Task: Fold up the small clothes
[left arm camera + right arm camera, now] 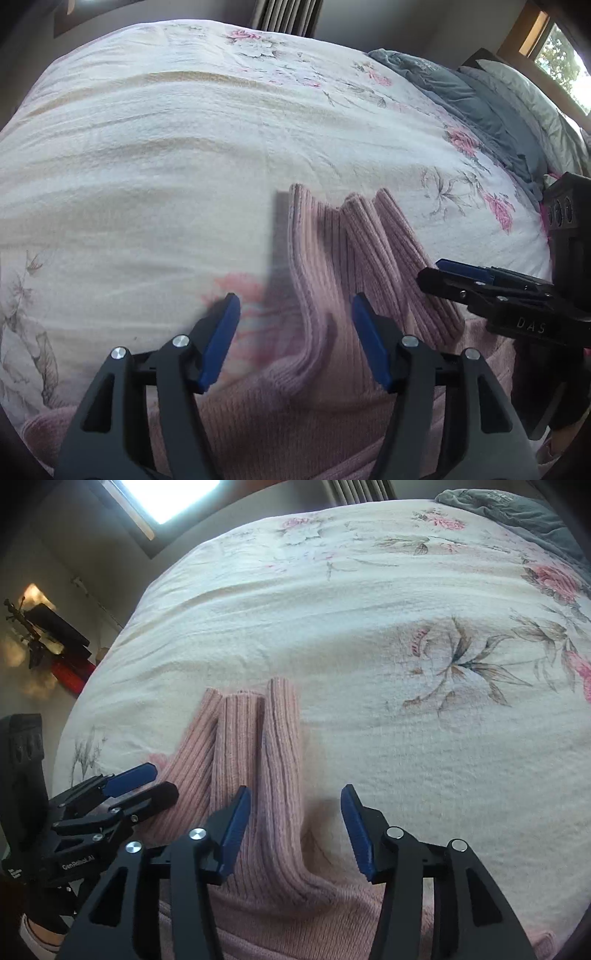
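Observation:
A pink ribbed knit garment (pixel 332 369) lies at the near edge of the floral bedspread (pixel 147 147). Three narrow ribbed folds of it (pixel 240 738) run away from me, side by side. My left gripper (pixel 293 306) is open and straddles the leftmost fold with nothing clamped; the right wrist view shows it low at the left (pixel 165 778). My right gripper (pixel 295 801) is open too, its left finger over the rightmost fold and its right finger over bare bedspread (pixel 369 646). In the left wrist view it (pixel 428 269) reaches in from the right.
Grey blankets and pillows (pixel 480 103) are piled at the bed's far right, also in the right wrist view's top corner (pixel 517 513). A window (pixel 557 55) sits behind them. Left of the bed, dark and red objects (pixel 66 664) stand on the floor.

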{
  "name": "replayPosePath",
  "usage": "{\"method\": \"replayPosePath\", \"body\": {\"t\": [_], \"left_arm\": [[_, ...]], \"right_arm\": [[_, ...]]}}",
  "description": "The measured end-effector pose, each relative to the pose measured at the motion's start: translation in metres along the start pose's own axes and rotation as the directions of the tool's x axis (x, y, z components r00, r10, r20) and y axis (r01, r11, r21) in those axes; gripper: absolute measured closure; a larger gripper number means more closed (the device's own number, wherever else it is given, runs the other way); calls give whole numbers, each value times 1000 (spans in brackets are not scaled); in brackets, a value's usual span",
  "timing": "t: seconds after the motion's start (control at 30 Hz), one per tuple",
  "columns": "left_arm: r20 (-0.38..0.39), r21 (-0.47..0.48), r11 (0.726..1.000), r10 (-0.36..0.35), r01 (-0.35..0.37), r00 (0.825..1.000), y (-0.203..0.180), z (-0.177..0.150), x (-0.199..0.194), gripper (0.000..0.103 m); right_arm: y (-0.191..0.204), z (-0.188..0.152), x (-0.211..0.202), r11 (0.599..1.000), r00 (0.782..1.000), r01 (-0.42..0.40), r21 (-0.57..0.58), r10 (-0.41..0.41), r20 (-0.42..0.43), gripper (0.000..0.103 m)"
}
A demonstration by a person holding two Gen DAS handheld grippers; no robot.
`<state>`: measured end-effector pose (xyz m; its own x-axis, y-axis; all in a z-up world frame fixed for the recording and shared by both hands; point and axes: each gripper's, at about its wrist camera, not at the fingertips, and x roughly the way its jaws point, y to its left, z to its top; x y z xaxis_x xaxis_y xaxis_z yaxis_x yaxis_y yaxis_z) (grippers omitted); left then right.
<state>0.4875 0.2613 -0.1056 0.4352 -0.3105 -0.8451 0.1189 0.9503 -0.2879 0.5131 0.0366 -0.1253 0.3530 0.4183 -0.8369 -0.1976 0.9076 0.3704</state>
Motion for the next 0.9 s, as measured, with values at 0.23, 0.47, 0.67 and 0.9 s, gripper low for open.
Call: {"method": "replayPosePath", "body": {"t": [0.23, 0.47, 0.67, 0.9], "left_arm": [[-50, -20, 992, -123, 123, 991, -13, 2, 25, 69], [90, -21, 978, -203, 206, 975, -8, -10, -16, 95], [180, 55, 965, -261, 256, 948, -19, -35, -68, 95], [222, 149, 958, -272, 243, 936, -23, -90, -106, 82]], "right_arm": [[-1, 10, 27, 1000, 1000, 11, 2, -11, -2, 78], [5, -2, -27, 994, 989, -86, -62, 92, 112, 93], [10, -29, -81, 979, 965, -143, -146, 171, 198, 93], [29, -91, -107, 941, 967, -87, -328, 158, 198, 88]]}}
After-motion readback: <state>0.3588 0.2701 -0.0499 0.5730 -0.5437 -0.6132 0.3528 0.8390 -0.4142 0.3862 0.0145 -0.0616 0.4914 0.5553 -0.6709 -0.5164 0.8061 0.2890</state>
